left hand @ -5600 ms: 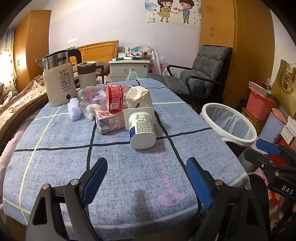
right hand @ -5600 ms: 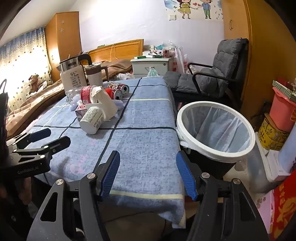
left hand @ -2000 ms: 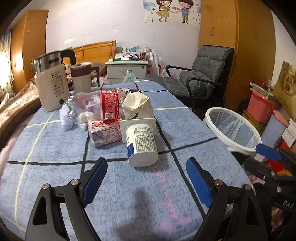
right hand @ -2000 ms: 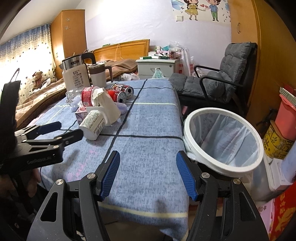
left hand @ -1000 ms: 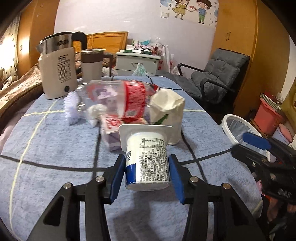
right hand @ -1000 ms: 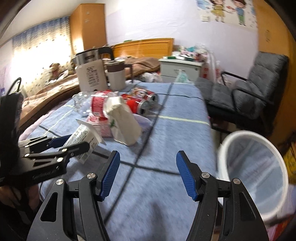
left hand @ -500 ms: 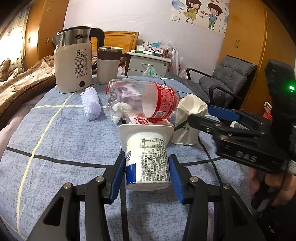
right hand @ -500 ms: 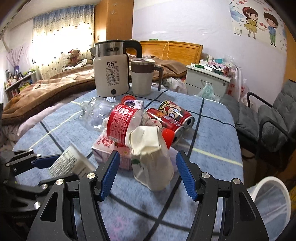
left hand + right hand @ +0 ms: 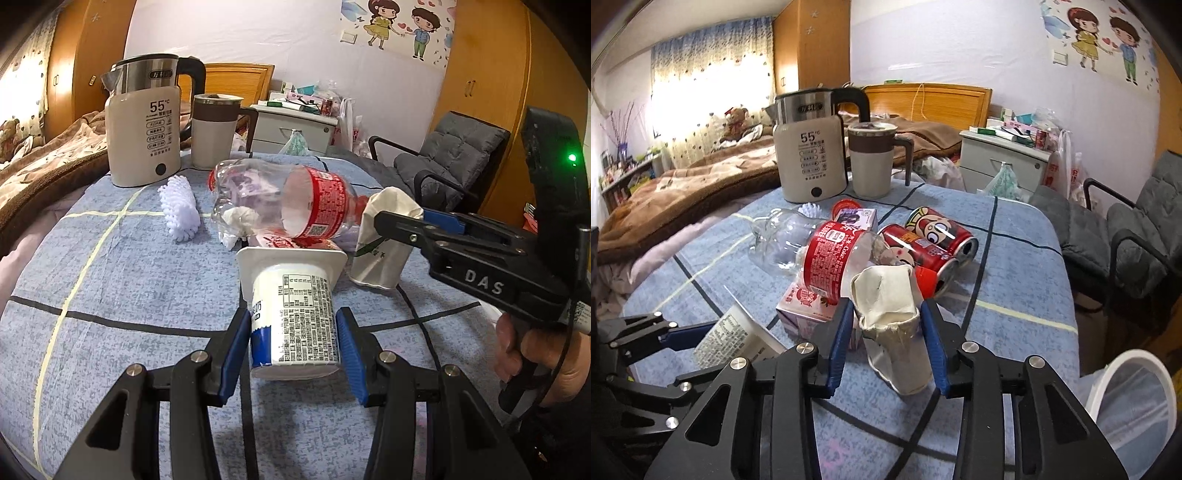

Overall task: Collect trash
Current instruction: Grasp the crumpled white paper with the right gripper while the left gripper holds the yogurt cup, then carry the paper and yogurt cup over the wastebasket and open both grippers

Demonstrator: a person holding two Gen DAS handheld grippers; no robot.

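A white yogurt cup [image 9: 293, 325] lies on its side on the blue tablecloth [image 9: 110, 280], and my left gripper [image 9: 291, 321] is shut on it with a blue pad on each side. Just right of it stands a crumpled paper cup [image 9: 890, 321]. My right gripper [image 9: 886, 310] straddles that cup; its jaws are closing and both pads touch the cup's sides. In the left wrist view the right gripper [image 9: 406, 218] reaches in from the right, held by a hand [image 9: 535, 350]. Behind lie a clear bottle with a red label [image 9: 820, 254], two red cans [image 9: 931, 247] and a pink carton [image 9: 809, 310].
A kettle [image 9: 144, 136], a lidded mug [image 9: 214, 129] and a white brush [image 9: 179, 206] stand at the table's far side. A white-rimmed bin with a liner [image 9: 1126, 387] sits off the table's right edge. A grey armchair [image 9: 454, 158] is beyond it.
My right gripper swung left from the bin side to the paper cup, and its wide jaws came in around it. The left gripper closed on the yogurt cup earlier and has stayed put.
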